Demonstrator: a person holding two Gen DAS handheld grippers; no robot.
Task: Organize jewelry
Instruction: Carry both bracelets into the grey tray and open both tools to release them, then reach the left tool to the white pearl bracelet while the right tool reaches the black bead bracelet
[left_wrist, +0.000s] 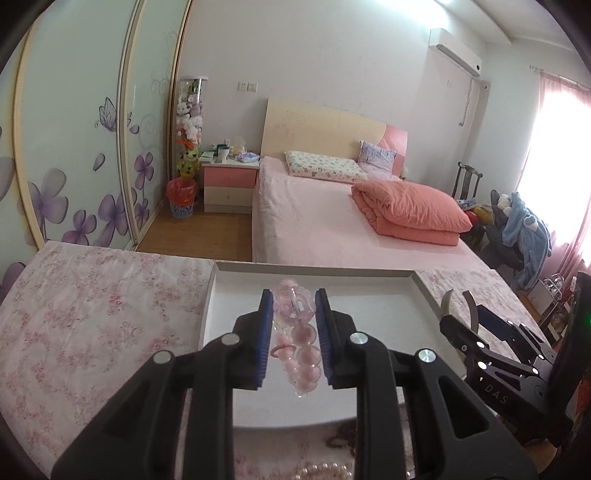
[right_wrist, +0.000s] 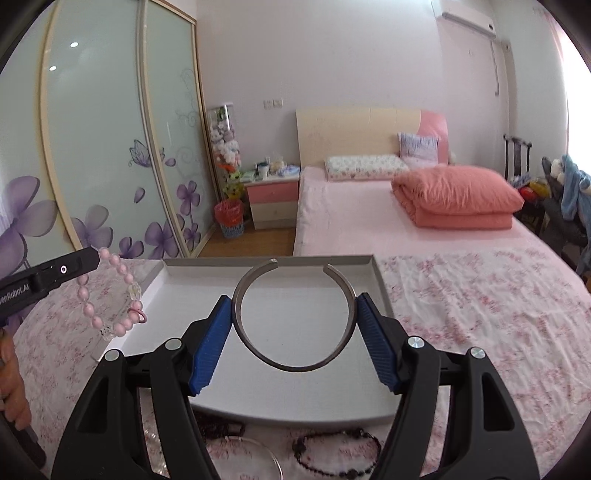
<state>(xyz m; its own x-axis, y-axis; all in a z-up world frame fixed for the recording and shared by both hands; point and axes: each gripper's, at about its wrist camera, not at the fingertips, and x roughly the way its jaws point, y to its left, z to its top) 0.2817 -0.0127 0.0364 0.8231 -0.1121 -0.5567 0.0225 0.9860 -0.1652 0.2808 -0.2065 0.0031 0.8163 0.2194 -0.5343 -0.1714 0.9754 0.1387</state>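
a table under a pink floral cloth (right_wrist: 480, 314) is filling the foreground of both views, sitting at the foot of a bed (right_wrist: 369, 229) with pink sheets. a folded salmon quilt (left_wrist: 410, 210) is lying on the bed, a pink and white nightstand (left_wrist: 229, 184) is standing at its head, and sliding wardrobe doors (right_wrist: 92, 147) with purple flowers are running along the left wall. a red-lined waste basket (left_wrist: 181, 197) is sitting on the wood floor beside the nightstand.

a shallow white tray (right_wrist: 380, 280) is lying on the cloth, its far rim sitting close to the table's far edge. its floor is showing bare white. to the right of the tray the cloth is lying free of objects. on the near side of the tray, a dark beaded bracelet (right_wrist: 336, 454) and a strand of pale pearls (left_wrist: 325, 470) are resting on the cloth.

the left gripper (left_wrist: 293, 336) is standing narrow, its blue pads pressing on a pink beaded bracelet (left_wrist: 299, 332) that is hanging down in a loop; the right wrist view shows it dangling over the tray's left edge. the right gripper (right_wrist: 295, 325) is standing fairly wide, its blue pads clamping the two sides of a silver open bangle (right_wrist: 240, 295), with the bangle's gap pointing away, above the tray's middle. a hand (right_wrist: 13, 384) is showing at the left edge of the right wrist view.
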